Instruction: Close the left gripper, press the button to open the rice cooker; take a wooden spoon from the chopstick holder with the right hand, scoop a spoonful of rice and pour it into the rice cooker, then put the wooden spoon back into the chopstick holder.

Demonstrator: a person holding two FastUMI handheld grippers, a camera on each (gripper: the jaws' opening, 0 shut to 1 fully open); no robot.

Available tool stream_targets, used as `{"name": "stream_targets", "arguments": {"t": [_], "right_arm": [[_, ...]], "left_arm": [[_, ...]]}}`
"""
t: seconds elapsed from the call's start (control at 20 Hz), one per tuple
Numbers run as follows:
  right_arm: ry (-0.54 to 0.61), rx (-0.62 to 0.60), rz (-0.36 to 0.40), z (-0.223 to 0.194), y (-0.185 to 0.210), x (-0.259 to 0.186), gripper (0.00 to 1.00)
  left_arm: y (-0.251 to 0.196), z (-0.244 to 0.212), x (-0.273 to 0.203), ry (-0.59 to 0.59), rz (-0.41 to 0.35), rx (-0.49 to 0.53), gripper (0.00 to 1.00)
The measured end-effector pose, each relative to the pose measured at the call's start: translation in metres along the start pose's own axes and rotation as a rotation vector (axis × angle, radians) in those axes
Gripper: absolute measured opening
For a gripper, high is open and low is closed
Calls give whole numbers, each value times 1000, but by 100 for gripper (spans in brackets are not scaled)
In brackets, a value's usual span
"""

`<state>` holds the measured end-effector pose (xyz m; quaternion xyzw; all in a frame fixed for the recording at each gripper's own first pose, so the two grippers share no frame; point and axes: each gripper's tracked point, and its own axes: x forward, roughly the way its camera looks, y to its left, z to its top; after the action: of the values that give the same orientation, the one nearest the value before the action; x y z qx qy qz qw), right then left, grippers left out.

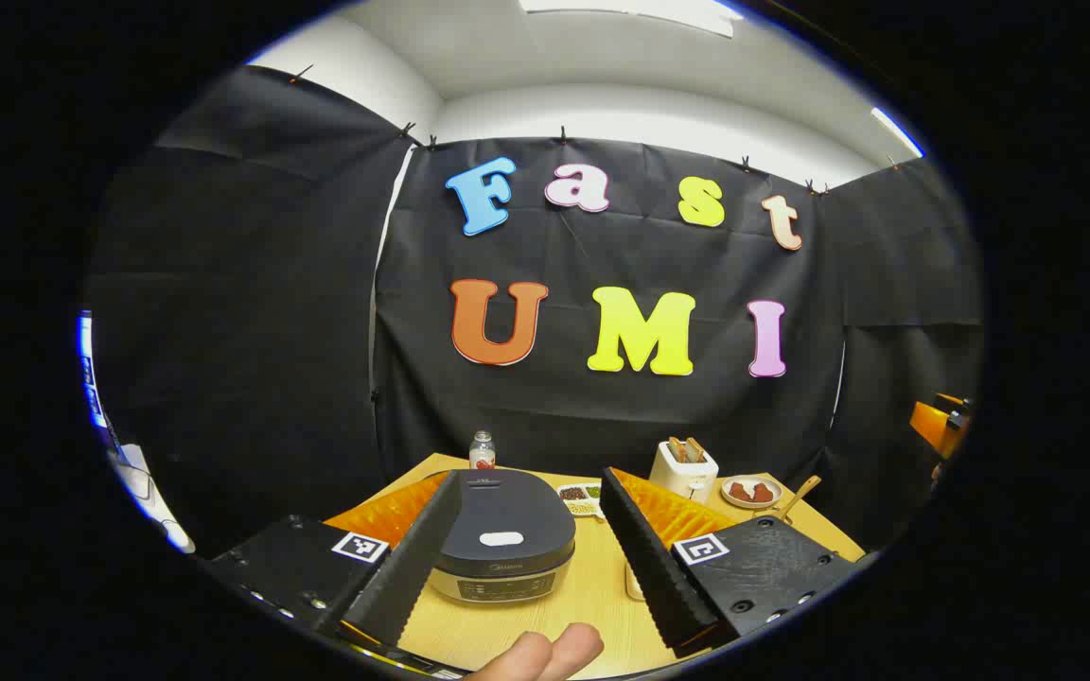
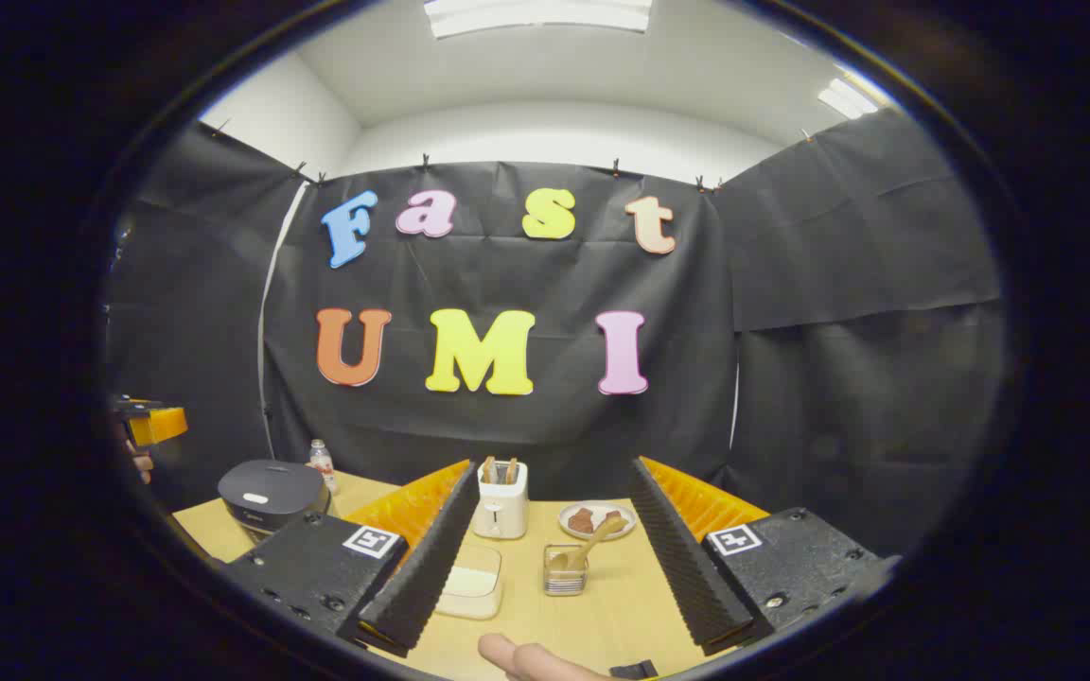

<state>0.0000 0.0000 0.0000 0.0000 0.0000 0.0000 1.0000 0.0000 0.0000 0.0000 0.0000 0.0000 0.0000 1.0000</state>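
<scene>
A white toaster (image 2: 501,506) with two slices stands upright near the back of the wooden table (image 2: 602,624), beside a small plate (image 2: 596,519) of brown food; a bottle (image 1: 482,450) stands behind.

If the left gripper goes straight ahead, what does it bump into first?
Probably the rice cooker: it sits right between the open left gripper fingers, lid closed. Depth is hard to judge.

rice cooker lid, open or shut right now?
Shut. The rice cooker has its dark lid lying flat on the body, seen between the open fingers of the left gripper.
</scene>
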Motion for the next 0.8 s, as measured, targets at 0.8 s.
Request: {"name": "stream_targets", "arguments": {"t": [0.8], "right_arm": [[32,19,-12,-16,-18,6,97]], "left_arm": [[-1,-15,5,34,0,41,94]]}}
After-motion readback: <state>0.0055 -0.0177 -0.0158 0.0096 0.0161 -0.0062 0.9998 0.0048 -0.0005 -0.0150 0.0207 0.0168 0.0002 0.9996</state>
